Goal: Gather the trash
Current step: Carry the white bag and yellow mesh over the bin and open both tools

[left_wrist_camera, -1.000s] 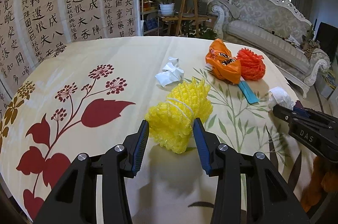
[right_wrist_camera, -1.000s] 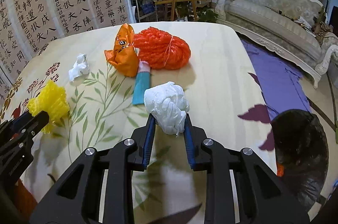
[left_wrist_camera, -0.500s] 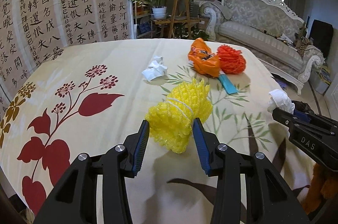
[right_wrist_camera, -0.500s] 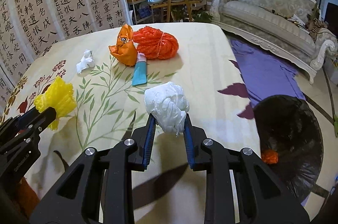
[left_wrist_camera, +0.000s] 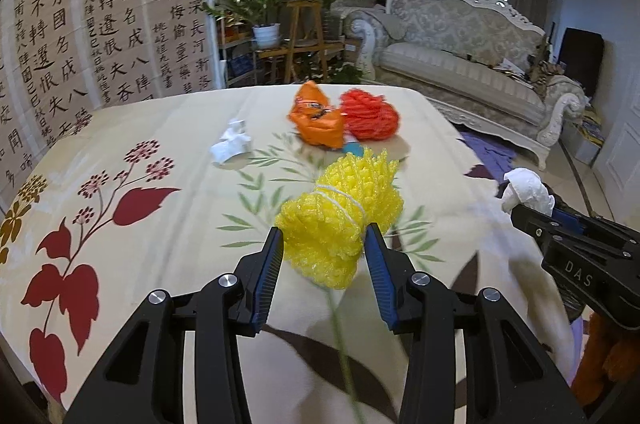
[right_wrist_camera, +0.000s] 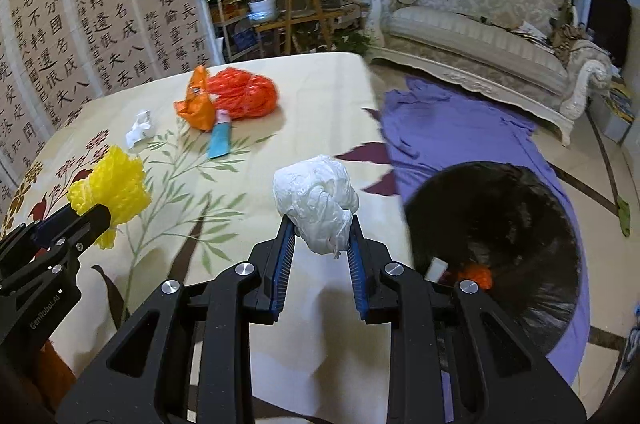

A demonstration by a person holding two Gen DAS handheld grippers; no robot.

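Left gripper [left_wrist_camera: 324,244]: clenched on the yellow foam net bundle [left_wrist_camera: 340,212], lifted clear of the floral tablecloth [left_wrist_camera: 160,264] so it can be carried off.

Right gripper [right_wrist_camera: 320,236]: clamped on a crumpled white plastic bag [right_wrist_camera: 316,201], held near the table's edge, beside the bin.

Black-lined trash bin [right_wrist_camera: 516,224]: on the floor just off the table, mouth open; orange scrap [right_wrist_camera: 476,274] already inside, likely the drop point.

Still on the table: orange wrapper [right_wrist_camera: 196,103], red foam net [right_wrist_camera: 244,93], blue tube [right_wrist_camera: 220,139], white paper scrap [right_wrist_camera: 140,129], grouped at the far side, awaiting collection.
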